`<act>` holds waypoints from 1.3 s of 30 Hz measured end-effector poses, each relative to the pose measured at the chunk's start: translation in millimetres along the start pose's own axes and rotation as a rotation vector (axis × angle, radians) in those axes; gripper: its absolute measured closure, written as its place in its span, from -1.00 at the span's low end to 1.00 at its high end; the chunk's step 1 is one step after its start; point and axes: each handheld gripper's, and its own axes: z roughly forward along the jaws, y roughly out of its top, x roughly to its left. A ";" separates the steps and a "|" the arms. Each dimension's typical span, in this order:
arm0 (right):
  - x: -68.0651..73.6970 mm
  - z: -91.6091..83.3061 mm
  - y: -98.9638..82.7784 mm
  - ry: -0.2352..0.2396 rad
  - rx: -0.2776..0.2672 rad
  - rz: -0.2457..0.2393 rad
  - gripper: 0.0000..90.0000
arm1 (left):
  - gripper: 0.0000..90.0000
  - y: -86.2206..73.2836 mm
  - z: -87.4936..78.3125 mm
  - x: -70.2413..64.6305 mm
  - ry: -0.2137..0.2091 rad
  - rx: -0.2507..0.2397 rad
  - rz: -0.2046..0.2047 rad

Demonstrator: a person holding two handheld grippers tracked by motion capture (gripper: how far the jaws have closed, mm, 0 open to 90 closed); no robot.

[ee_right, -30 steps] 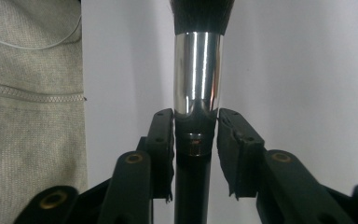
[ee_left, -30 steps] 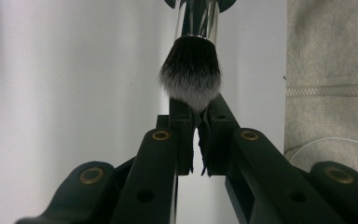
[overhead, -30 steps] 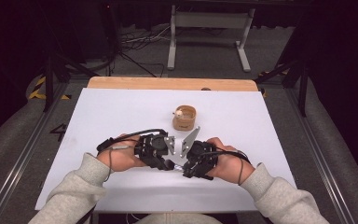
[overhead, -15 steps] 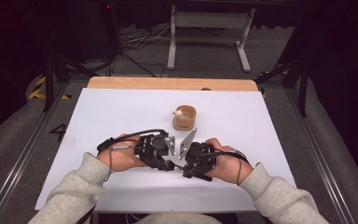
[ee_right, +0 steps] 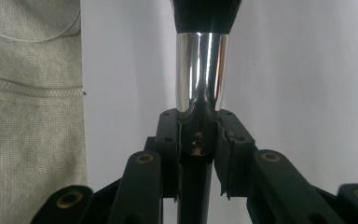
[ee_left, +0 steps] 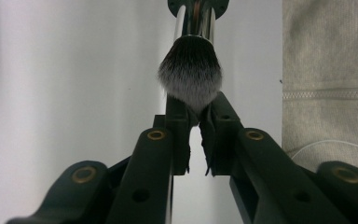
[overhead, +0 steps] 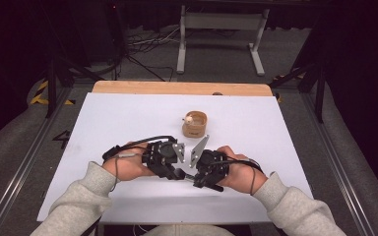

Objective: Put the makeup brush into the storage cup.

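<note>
White desk; wooden cup stands mid-desk, apart from both hands. Right hand-held gripper pinches the brush by its chrome collar. Left hand-held gripper, jaws just opening slightly, nips the bristle tips.

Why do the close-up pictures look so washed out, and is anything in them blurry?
In the left gripper view the white table glares bright, and the brush bristles look soft at the edges. In the right gripper view the chrome ferrule carries bright streaks of reflected light, while the jaws stay dark. In the high view the table is evenly lit and the room behind falls into darkness.
</note>
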 end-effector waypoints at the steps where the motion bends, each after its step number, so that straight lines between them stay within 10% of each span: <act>1: -0.1 -0.6 -0.7 -0.007 -0.002 0.007 0.63 | 0.66 0.0 0.0 0.0 0.000 0.000 0.000; 8: -0.2 -3.5 -5.1 0.000 -0.021 0.029 0.63 | 0.02 -7.9 -5.3 4.5 0.024 -0.096 -0.058; 19: -5.3 -15.8 -20.7 -0.029 -0.160 0.053 0.62 | -0.47 -26.9 -9.4 5.9 0.026 -0.247 -0.135; 39: -11.1 -31.9 -29.2 -0.079 -0.327 0.112 0.62 | -0.65 -55.2 -6.9 -2.5 0.106 -0.437 -0.229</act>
